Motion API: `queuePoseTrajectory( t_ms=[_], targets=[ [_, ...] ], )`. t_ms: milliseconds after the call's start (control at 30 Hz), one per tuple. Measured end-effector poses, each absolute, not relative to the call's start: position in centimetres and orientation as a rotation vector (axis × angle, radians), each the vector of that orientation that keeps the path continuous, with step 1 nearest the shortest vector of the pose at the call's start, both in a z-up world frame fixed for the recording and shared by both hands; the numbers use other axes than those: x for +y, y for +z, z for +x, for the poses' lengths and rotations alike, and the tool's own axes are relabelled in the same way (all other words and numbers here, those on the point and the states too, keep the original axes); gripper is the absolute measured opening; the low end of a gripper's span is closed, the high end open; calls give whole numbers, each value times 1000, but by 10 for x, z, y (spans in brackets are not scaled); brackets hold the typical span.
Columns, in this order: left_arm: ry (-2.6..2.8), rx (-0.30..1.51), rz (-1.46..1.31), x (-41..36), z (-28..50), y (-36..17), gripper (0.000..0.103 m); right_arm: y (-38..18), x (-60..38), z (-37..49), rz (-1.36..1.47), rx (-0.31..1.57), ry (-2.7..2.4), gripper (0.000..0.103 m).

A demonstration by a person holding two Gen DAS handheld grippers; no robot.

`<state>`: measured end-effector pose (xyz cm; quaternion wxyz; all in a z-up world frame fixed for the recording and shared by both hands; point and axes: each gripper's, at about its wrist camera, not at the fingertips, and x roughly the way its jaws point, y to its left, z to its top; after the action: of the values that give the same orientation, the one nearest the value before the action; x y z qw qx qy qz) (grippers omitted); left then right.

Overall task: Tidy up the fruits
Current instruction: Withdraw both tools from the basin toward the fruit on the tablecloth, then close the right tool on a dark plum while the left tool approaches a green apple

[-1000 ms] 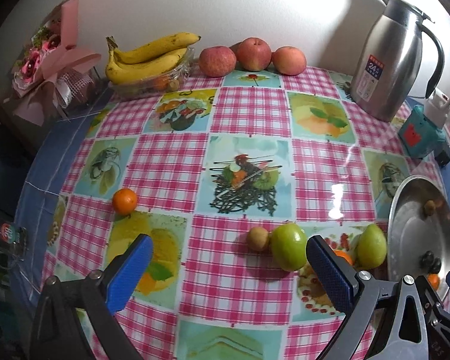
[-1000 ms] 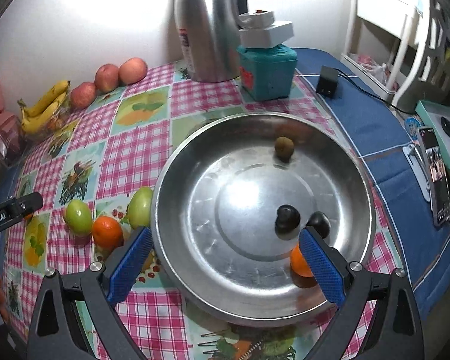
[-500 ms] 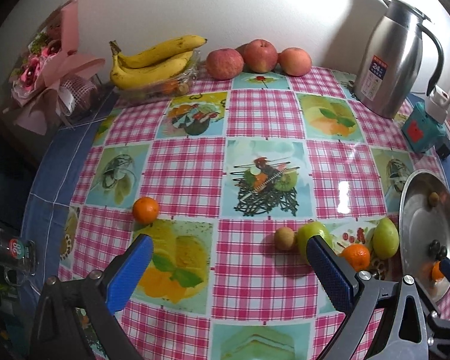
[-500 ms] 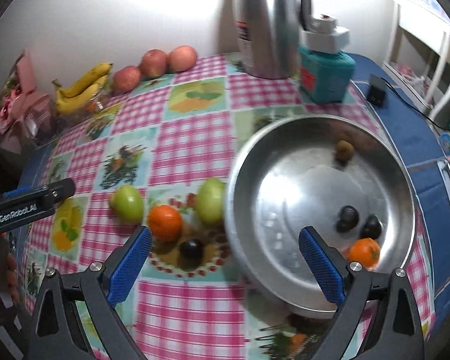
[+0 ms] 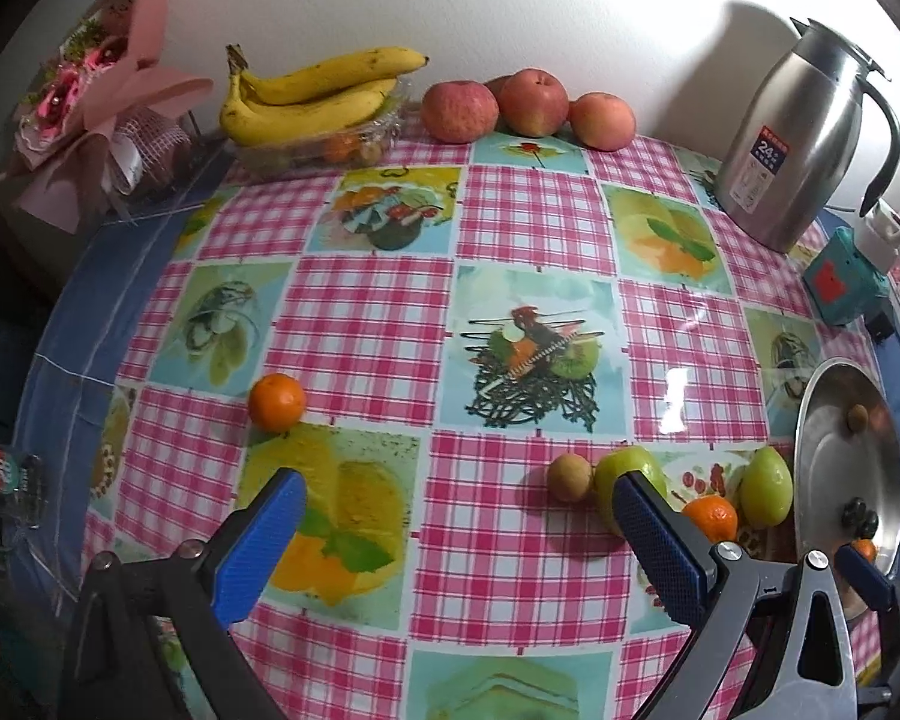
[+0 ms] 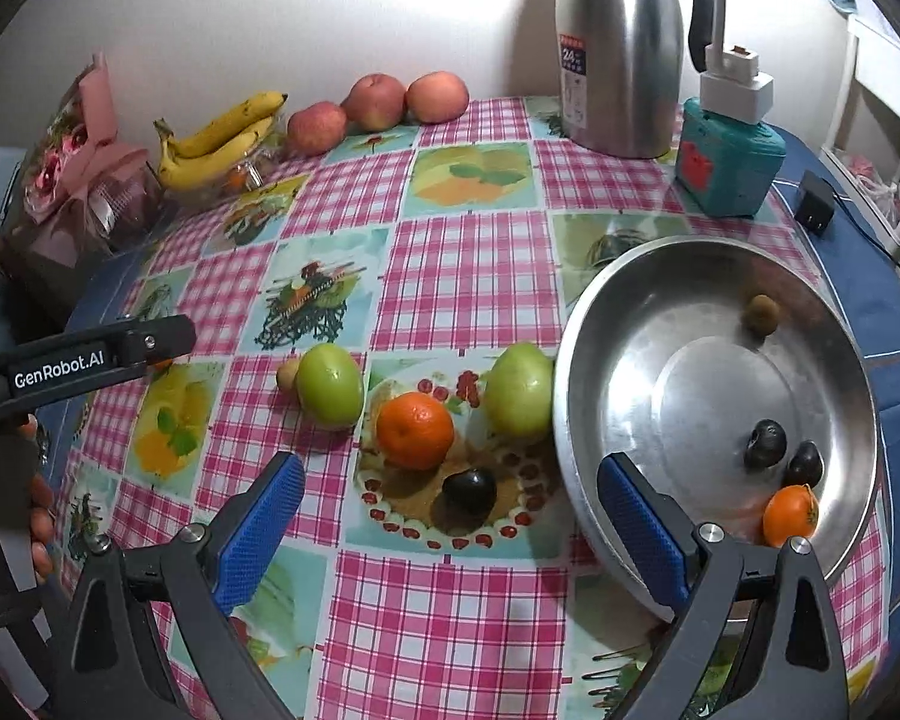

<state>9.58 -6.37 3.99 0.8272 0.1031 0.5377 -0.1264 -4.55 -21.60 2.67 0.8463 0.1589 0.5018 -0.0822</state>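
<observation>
A steel bowl on the right holds two dark plums, an orange and a small brown fruit. Left of it on the checked cloth lie two green fruits, an orange, a dark plum and a small tan fruit. My right gripper is open just in front of the plum and orange. My left gripper is open over the cloth, a lone orange ahead to its left, the tan fruit and a green fruit at its right finger.
Bananas in a clear tray and three apples line the back wall. A steel jug, a teal box and a black adapter stand behind the bowl. A pink bouquet sits back left.
The right gripper has swung left, off the bowl and onto the loose fruit beside it. The left gripper has drawn back, so the fruit looks farther off.
</observation>
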Motion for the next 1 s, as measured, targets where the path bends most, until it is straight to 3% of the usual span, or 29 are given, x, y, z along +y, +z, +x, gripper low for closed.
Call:
queuePoseTrajectory(
  t_ms=[233,367,833,933,1000],
  targets=[
    [-304,1139,180,-75,97,29,103,22,-216,-42,347,1071,-181,98],
    [-331,1108,158,-82,96,27,103,18,-213,-39,326,1091,-168,80],
    [-439,1158,245,-112,93,3,103,-8,-208,-29,264,1203,-166,58],
    [-448,1169,246,-115,93,0,101,-13,-209,-27,257,1224,-171,54],
    [-460,1167,264,-119,90,-1,92,-16,-209,-26,257,1234,-175,53]
  ],
)
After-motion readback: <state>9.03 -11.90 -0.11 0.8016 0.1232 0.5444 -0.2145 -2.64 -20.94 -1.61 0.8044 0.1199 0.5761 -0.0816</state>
